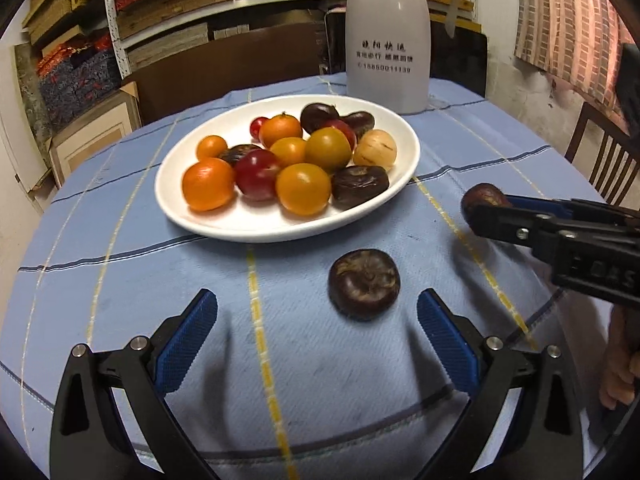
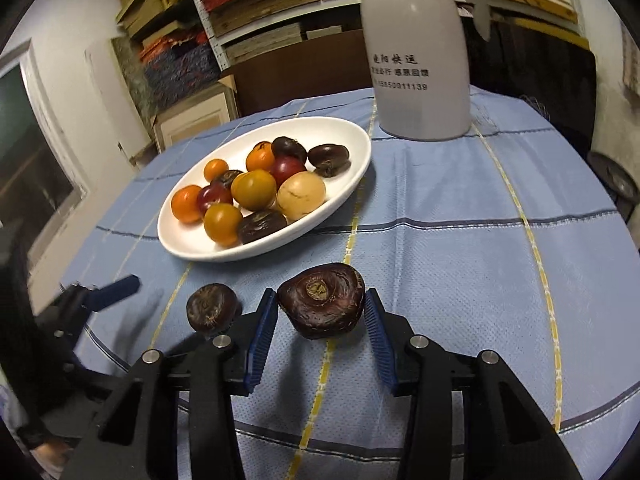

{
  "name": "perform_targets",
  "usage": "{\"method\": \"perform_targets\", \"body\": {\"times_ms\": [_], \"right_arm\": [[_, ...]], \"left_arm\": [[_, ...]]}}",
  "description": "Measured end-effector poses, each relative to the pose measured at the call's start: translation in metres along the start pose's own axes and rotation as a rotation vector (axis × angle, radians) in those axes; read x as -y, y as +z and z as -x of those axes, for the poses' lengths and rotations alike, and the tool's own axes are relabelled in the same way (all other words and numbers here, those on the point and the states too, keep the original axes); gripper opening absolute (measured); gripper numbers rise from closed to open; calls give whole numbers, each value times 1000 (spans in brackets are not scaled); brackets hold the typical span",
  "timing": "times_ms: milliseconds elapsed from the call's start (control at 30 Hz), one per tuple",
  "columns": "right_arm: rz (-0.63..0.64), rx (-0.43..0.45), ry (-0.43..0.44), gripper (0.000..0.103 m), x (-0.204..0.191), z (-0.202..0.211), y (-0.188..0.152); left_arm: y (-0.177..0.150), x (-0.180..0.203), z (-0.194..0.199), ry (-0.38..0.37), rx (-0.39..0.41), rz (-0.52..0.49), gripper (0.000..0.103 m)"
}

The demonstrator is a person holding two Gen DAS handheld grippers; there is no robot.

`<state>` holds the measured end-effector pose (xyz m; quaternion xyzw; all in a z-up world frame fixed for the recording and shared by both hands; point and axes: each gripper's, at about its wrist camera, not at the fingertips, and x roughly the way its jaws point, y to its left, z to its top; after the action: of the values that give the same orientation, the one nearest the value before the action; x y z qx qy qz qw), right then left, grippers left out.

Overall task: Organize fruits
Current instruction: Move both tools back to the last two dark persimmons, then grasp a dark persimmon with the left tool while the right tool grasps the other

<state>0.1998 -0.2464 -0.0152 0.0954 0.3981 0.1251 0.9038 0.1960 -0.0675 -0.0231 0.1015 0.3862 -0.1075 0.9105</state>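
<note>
A white oval plate on the blue tablecloth holds several orange, red, tan and dark brown fruits. My right gripper is shut on a dark brown water chestnut, held just above the cloth; in the left wrist view the gripper shows at the right with the chestnut. My left gripper is open and empty. A second water chestnut lies on the cloth just ahead of its fingers, right of centre.
A tall grey thermos jug stands behind the plate. A wooden chair is at the table's right edge. Shelves with boxes fill the back wall.
</note>
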Motion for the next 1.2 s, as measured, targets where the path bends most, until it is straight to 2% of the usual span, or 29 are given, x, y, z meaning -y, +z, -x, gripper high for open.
{"method": "perform_targets", "body": {"times_ms": [133,167,200,267,300,333,367,600,767,867,1033,1200], "right_arm": [[-8,4,8,45,0,2,0],[-9,4,9,45,1,2,0],[-10,3,9,45,0,1,0],[-15,0,11,46,1,2,-1],[-16,-1,13,46,1,2,-1],[-17,-2,13,46,1,2,-1],[-17,-2,16,46,0,2,-2],[-7,-22,21,45,-3,-4,-7],[34,-39,26,45,-13,-7,-16],[68,-18,35,45,-22,1,-20],[56,94,54,45,-26,30,-5],[21,158,54,45,-24,37,46]], "left_arm": [[9,4,-12,3,-19,7,98],[10,6,-15,0,-22,4,95],[12,8,-17,-5,-27,-2,89],[12,14,-26,-27,-64,-23,59],[12,14,-29,-50,-78,-25,55],[12,12,-28,-85,-72,-13,45],[11,12,-27,-99,-69,-10,41],[-5,2,-9,-106,-46,18,41],[-20,-21,7,-95,-45,87,41],[-22,-34,21,-95,-18,122,41],[13,-63,47,-79,67,178,41],[63,-83,52,-55,127,184,41]]}}
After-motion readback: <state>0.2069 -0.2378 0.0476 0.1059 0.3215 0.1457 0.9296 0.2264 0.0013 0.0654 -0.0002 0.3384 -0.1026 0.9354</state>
